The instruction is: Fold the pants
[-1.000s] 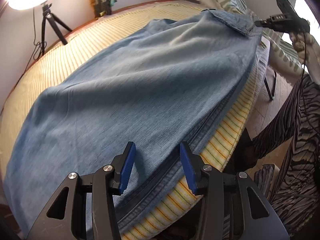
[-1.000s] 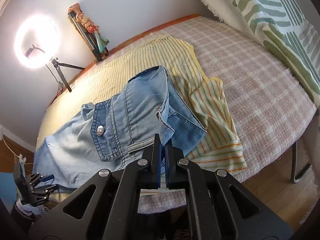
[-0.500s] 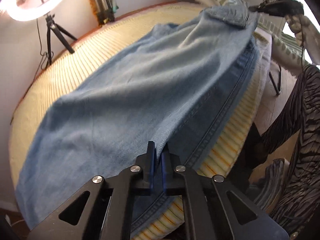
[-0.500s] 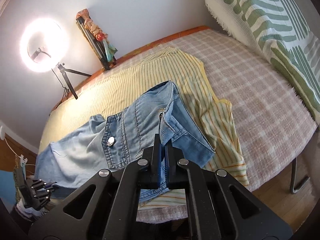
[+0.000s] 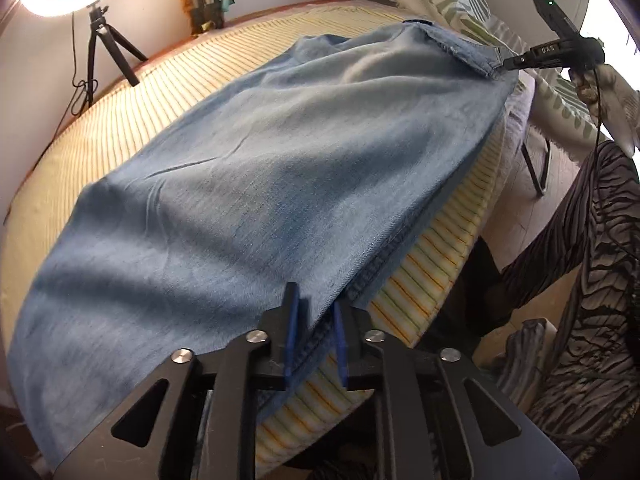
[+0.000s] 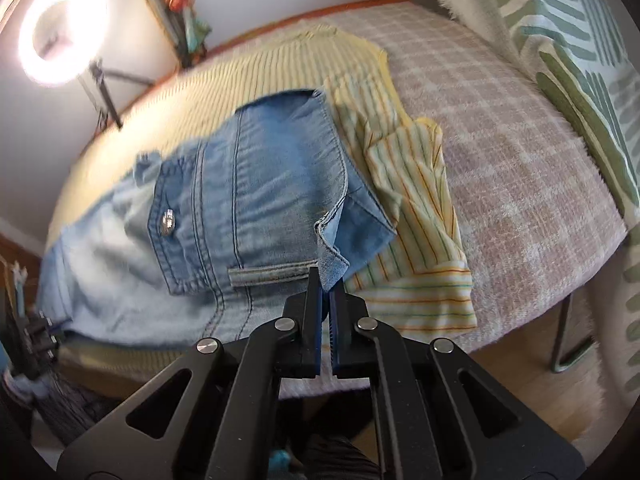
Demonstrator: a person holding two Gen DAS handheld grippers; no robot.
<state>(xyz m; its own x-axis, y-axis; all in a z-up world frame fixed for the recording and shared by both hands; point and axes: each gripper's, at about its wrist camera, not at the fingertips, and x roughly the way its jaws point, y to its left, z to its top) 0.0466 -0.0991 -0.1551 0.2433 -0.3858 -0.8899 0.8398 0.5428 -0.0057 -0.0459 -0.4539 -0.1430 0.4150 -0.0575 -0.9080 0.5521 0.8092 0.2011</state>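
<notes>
Jeans [image 5: 260, 184] shifted, striped sheet [image 5: 132, 112], ring light [image 6: 60, 28]

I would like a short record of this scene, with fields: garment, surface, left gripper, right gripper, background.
garment: blue jeans, spread along the bed
surface: yellow striped sheet over a checked blanket
left gripper: at the jeans' near side seam, denim between its pads, jaws just reopened slightly
right gripper: shut on the waistband corner
background: lit ring light on a tripod, green-patterned pillow
</notes>
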